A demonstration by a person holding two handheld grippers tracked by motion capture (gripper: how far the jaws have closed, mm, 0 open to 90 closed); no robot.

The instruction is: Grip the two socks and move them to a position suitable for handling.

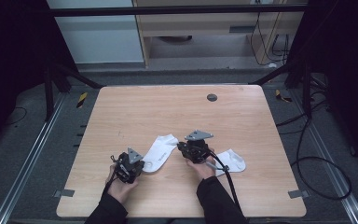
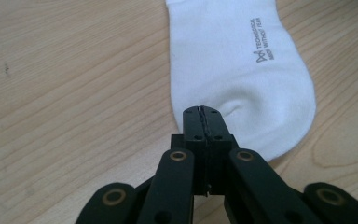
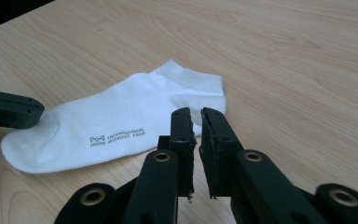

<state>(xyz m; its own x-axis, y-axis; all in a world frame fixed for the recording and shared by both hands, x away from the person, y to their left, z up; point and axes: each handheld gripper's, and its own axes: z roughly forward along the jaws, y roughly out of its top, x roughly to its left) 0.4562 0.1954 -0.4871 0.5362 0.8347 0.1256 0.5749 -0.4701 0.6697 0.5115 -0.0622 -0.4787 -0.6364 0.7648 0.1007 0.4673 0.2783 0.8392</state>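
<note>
A white ankle sock [image 1: 161, 151] with small grey lettering lies flat on the wooden table [image 1: 168, 107] between my two hands. My left gripper [image 1: 141, 164] sits at its toe end. In the left gripper view the jaws are pressed together on the toe edge of the sock [image 2: 242, 70], and the fabric puckers at the left gripper [image 2: 201, 112] tips. My right gripper [image 1: 181, 146] is at the cuff end. In the right gripper view the right gripper [image 3: 196, 115] has a narrow gap between its jaws, just above the sock [image 3: 121, 121], with nothing between them.
A second white sock [image 1: 232, 161] lies to the right of the right hand, partly under the trailing cable. A dark round grommet [image 1: 211, 97] sits near the table's far edge. Black frame legs and cables stand on the floor around the table.
</note>
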